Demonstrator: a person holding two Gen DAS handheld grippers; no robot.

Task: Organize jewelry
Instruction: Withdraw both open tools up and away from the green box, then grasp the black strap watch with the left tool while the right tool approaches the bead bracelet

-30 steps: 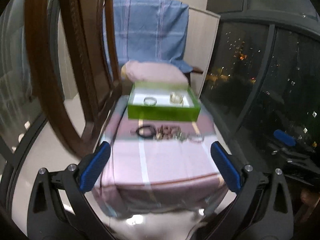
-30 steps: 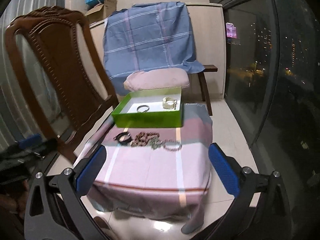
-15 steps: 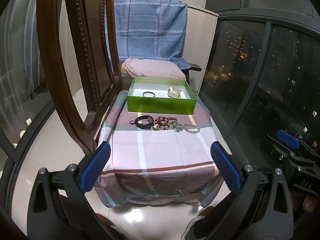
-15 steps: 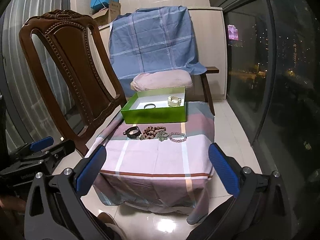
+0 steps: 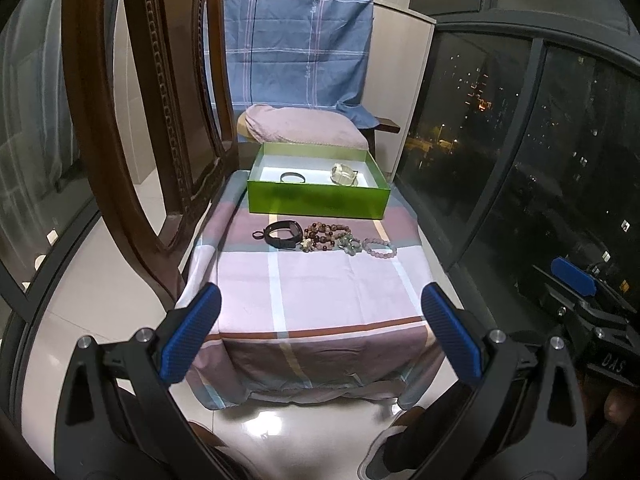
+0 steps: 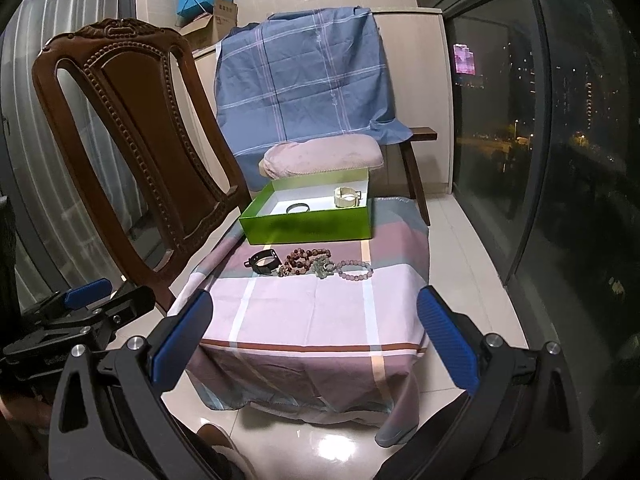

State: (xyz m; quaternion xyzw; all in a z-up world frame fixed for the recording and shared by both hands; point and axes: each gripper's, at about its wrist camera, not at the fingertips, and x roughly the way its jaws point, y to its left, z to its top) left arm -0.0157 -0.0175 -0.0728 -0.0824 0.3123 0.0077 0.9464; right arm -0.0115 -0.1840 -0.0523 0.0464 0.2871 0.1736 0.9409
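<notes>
Both views have drawn back from the bracelets (image 5: 326,237); each hand-held gripper (image 5: 320,332) (image 6: 312,334) gapes wide, holding nothing.

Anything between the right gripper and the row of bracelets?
Nothing: only bare plaid cloth lies between the open right gripper and the row of bracelets, clearest in the right wrist view.

Both grippers, L (image 5: 320,332) & R (image 6: 314,334), pulled back from table (image 5: 320,292), jaws unchanged.
</notes>
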